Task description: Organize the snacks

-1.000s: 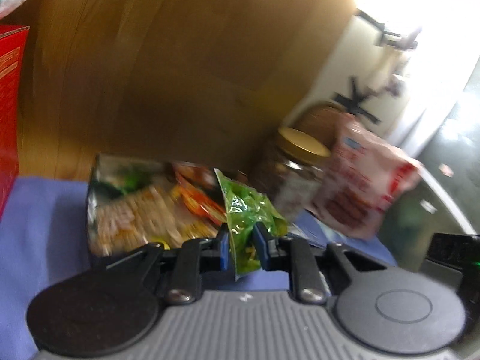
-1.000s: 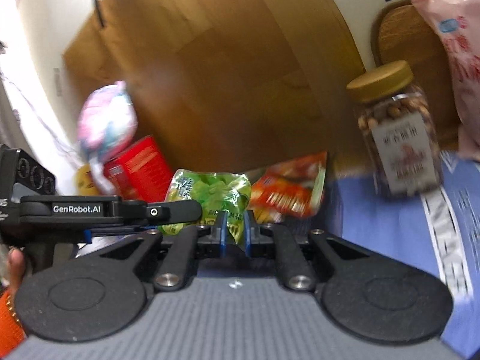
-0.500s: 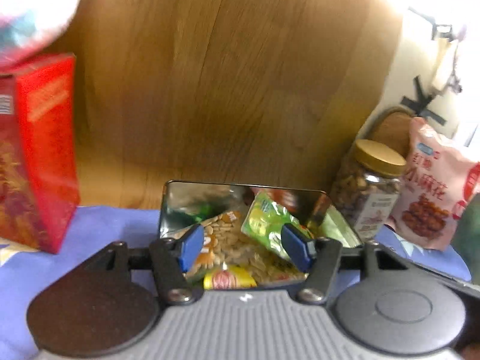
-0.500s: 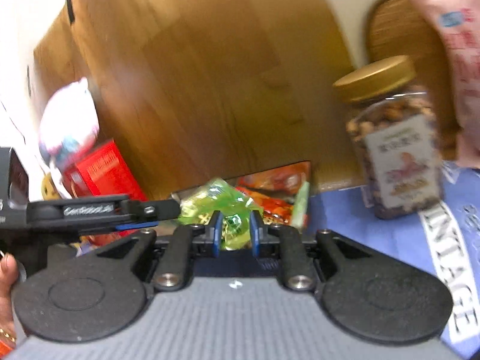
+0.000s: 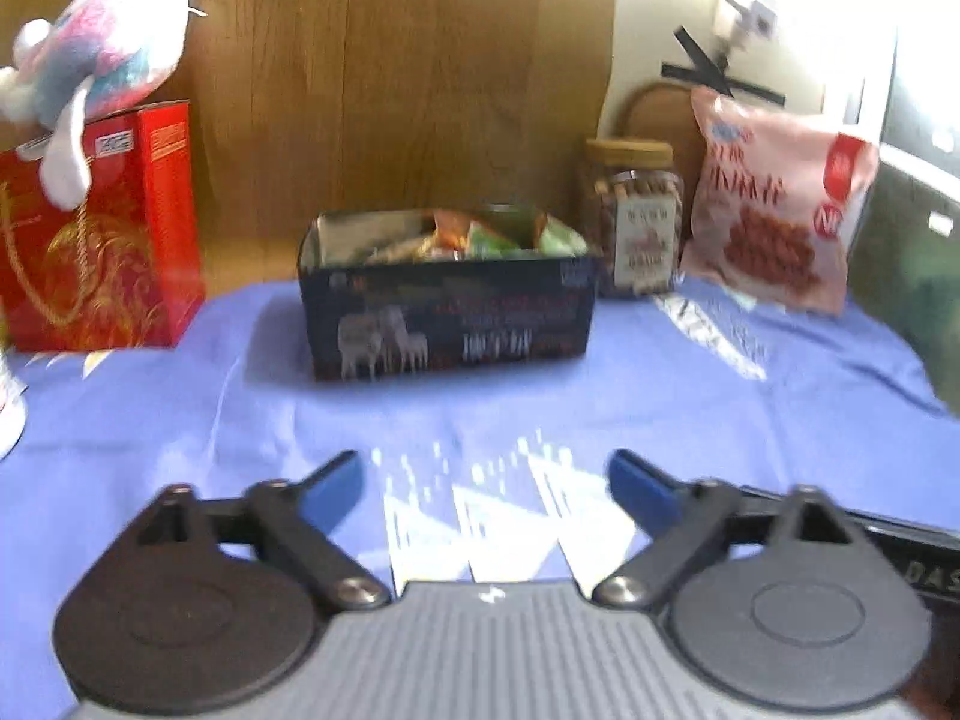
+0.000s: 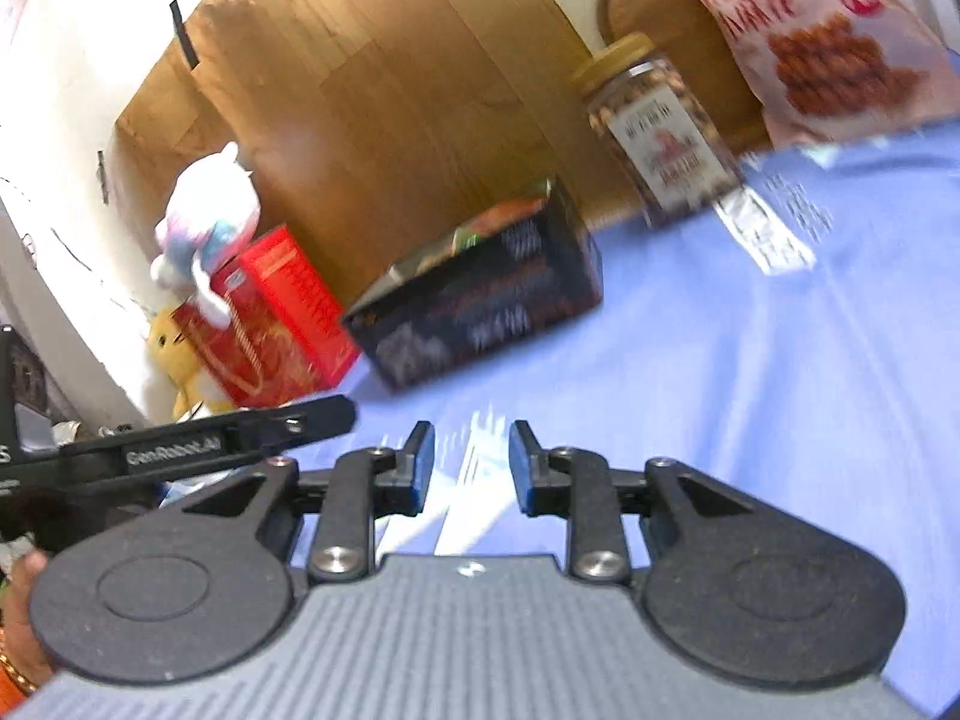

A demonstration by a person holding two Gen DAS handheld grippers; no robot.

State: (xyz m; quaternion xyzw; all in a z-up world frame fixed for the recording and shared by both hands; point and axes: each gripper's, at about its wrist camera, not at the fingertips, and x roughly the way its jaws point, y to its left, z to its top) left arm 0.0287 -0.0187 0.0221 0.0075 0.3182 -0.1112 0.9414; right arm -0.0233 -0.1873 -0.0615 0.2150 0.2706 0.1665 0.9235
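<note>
In the left wrist view, a red bag (image 5: 102, 240) stands at the left edge. The snack tin (image 5: 447, 324) sits mid-frame, packets inside, on the blue cloth (image 5: 720, 396). A jar (image 5: 636, 222) and pink bag (image 5: 780, 204) stand right. The left gripper (image 5: 486, 480) tilts downward, jaws opening wide, empty. The right gripper (image 6: 471, 462), seemingly rolled sideways, is opening too, holding nothing.

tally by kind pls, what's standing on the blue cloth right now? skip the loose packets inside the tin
Tins: 1, dark snack tin
Jars: 1, nut jar
Snack bags: 1, pink bag
Boxes: 1, red box, with a plush toy on top (not counted)
Total: 4
</note>
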